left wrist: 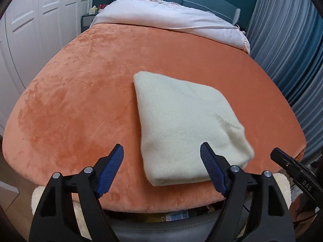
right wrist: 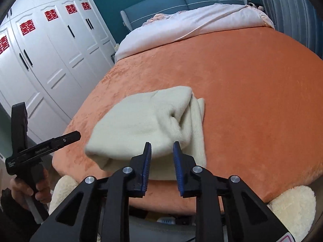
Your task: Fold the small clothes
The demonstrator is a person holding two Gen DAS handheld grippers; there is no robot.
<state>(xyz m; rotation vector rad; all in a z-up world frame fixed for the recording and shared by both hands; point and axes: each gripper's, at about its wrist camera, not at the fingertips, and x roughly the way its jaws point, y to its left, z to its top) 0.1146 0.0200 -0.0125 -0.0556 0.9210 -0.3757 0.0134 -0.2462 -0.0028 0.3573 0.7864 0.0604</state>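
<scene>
1. Where it lies folded on the orange blanket, the cream knit garment sits just beyond both grippers' fingertips, thick and fuzzy.
2. Left gripper tilts downward, fingers wide apart, empty; right gripper narrowly parted, holding nothing.
3. The garment's near edge is blurred, perhaps touching nothing; a hand is partly cut off.
</scene>
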